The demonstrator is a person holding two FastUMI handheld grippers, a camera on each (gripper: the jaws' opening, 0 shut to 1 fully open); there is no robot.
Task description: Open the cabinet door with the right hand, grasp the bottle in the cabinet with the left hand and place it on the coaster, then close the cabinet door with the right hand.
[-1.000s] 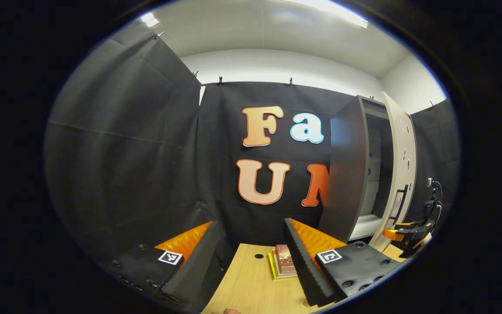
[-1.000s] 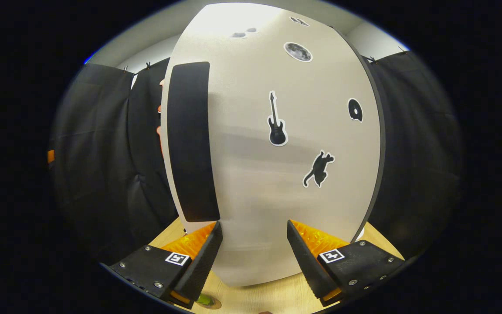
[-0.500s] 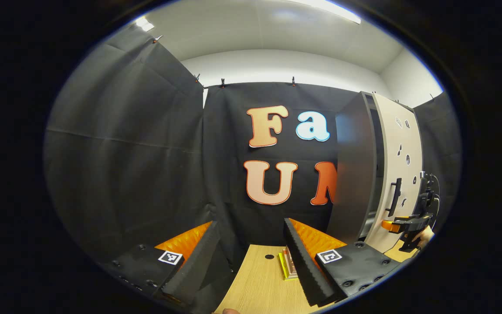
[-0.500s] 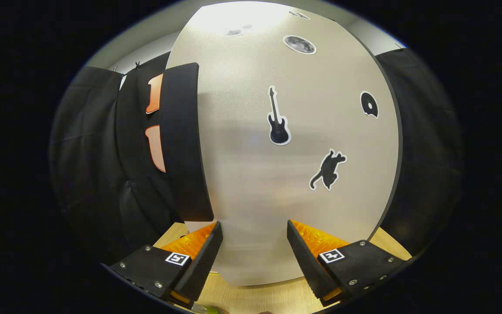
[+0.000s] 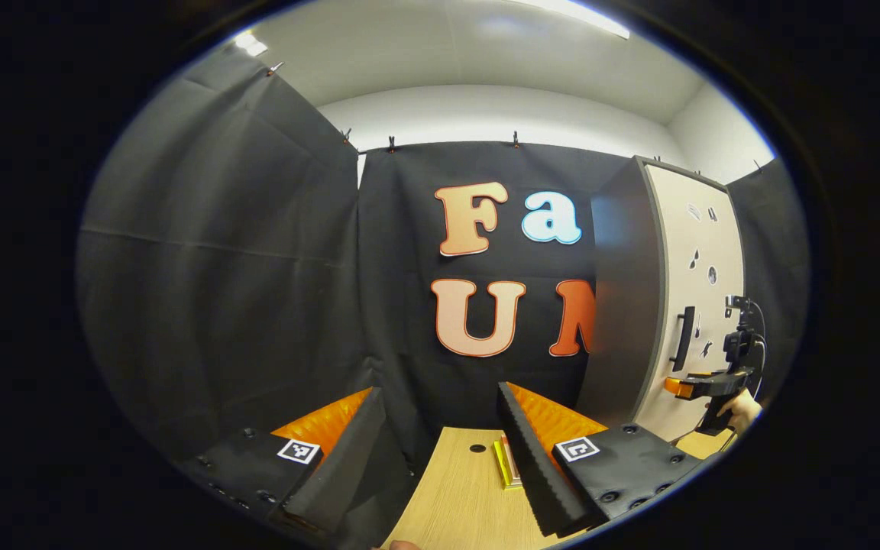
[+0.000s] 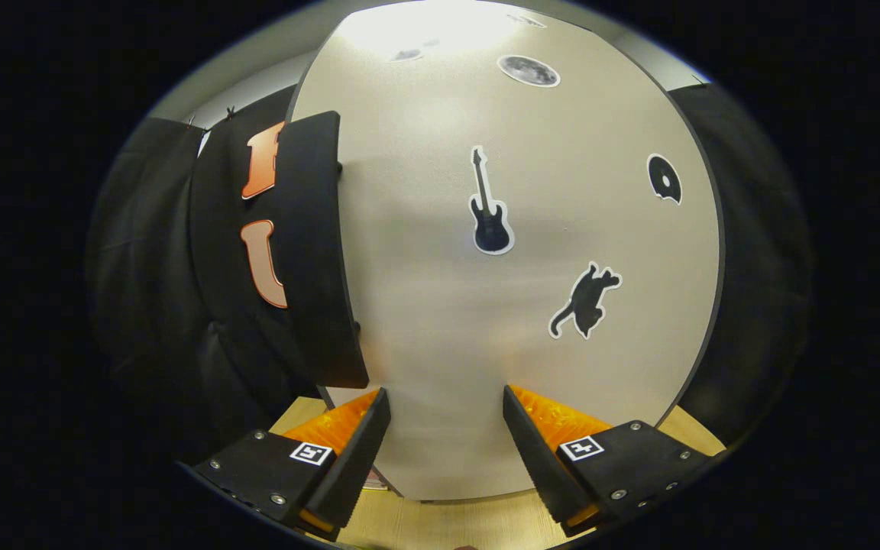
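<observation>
Door handling: the cabinet door judges as a stiff, flat, hinged panel, light enough to swing under a gentle push on its face; its matt front looks unlikely to let a tool slide.
Where to take hold: the dark vertical handle near the free edge is the natural grip for pulling; for closing, pressing the lower face is enough.
Door look: pale beige front with a dark edge, carrying small black stickers, among them a guitar and a cat. In the left gripper view it appears flush with the dark grey cabinet, so closing seems done or nearly so.
Door place: at the right end of the wooden desk, right in front of the right tool.
Right tool: jaws wide, holding nothing, tips close to the door's lower face; contact cannot be told.
Left tool: jaws wide, empty, above the desk, near a small stack of books.
Bottle and coaster: whereabouts cannot be told.
</observation>
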